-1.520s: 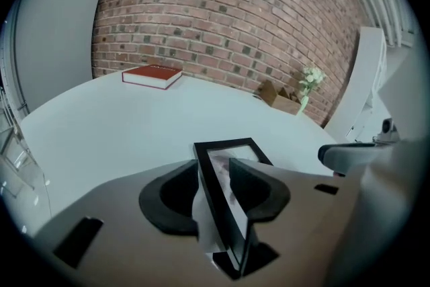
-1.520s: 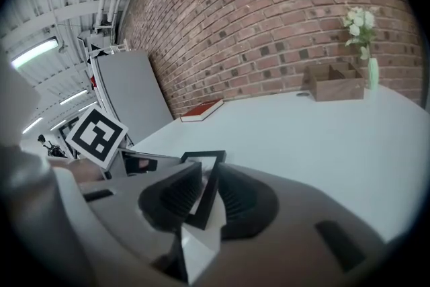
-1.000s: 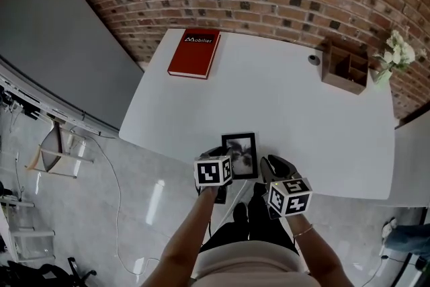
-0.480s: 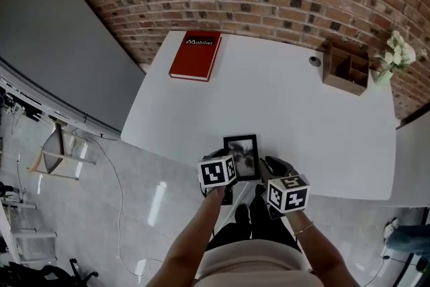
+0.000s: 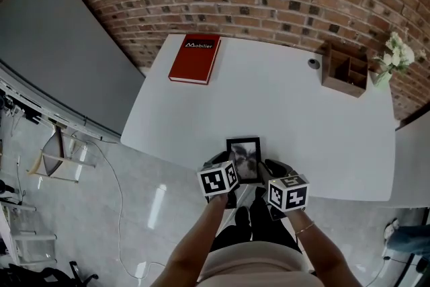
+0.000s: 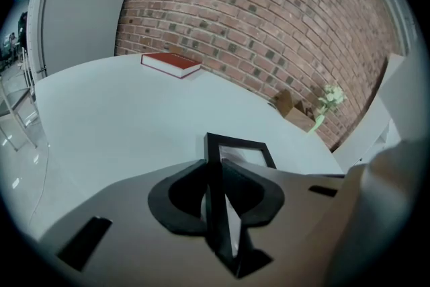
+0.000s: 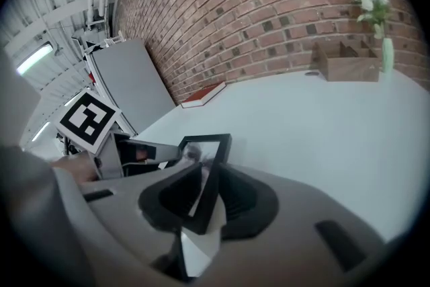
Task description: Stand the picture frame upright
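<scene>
A small black picture frame point(image 5: 244, 152) with a dark photo is at the near edge of the white table point(image 5: 289, 111), tilted up between both grippers. My left gripper point(image 5: 227, 165) holds its left edge, and the jaws are closing with the frame's edge pinched between them. In the left gripper view the frame point(image 6: 236, 144) stands edge-on in the left gripper point(image 6: 216, 175). My right gripper point(image 5: 267, 169) is shut on the frame's right side. The right gripper view shows the frame point(image 7: 205, 142) slanting up out of the right gripper point(image 7: 205, 186).
A red book point(image 5: 195, 58) lies at the table's far left corner. At the far right stand a wooden organiser point(image 5: 345, 69), a small round object point(image 5: 313, 60) and a vase of white flowers point(image 5: 393, 56). A brick wall runs behind. The person's legs are below the near edge.
The left gripper has moved right onto the frame's left edge and its jaws have narrowed around it. The frame has shifted slightly right and risen at its near end.
</scene>
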Tool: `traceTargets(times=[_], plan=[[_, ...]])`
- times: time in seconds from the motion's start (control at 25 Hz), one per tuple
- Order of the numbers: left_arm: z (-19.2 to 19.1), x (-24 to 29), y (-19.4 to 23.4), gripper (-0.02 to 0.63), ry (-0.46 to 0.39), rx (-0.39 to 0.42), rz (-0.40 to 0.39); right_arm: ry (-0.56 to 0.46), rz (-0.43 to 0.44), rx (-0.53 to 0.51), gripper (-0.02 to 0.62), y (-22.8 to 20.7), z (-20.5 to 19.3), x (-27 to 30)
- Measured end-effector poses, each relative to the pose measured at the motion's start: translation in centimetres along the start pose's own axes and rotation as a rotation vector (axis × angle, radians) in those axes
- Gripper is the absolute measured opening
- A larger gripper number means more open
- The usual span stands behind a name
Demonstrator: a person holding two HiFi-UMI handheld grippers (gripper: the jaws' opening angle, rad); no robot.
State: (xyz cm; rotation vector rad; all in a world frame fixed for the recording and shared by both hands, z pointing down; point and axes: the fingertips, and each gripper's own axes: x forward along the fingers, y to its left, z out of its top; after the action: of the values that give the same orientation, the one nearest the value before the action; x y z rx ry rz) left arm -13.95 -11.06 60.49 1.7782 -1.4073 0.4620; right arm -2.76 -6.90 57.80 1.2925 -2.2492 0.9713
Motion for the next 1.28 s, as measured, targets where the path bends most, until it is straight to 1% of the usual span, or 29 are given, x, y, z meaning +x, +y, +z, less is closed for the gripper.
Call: traceTargets(times=[0.16, 0.4, 0.56, 0.76, 0.92, 1.12, 1.28], plan=[[0.4, -0.6, -0.3, 0.064, -0.045, 0.002, -0.02, 0.012, 0.016, 0.015, 0.095, -0.1, 0.1, 0.2], [1.0, -1.3, -0.7, 0.064, -0.095, 0.012, -0.05, 0.037, 0.043, 0.039, 0.104, -0.2, -0.4, 0.7], [1.4, -2.0, -0.9, 0.064, -0.125, 0.01, -0.084, 0.042, 0.08, 0.075, 0.109, 0.2, -0.6, 1.1], [1.7, -2.7, -1.3, 0.064, -0.148, 0.021, -0.131, 0.057, 0.139, 0.093, 0.11, 1.1, -0.7, 1.3], [1.9, -3.1, -1.3, 0.064, -0.152, 0.03, -0.151, 0.055, 0.16, 0.089, 0.11, 1.4, -0.6, 0.9], [2.6, -3.8, -2.0, 0.065, -0.171, 0.066, -0.176, 0.009, 0.145, 0.053, 0.11, 1.7, 0.3, 0.0], [4.0, -4.5, -3.4, 0.066, -0.208, 0.111, -0.205, -0.058, 0.115, 0.023, 0.11, 1.5, 1.6, -1.1]])
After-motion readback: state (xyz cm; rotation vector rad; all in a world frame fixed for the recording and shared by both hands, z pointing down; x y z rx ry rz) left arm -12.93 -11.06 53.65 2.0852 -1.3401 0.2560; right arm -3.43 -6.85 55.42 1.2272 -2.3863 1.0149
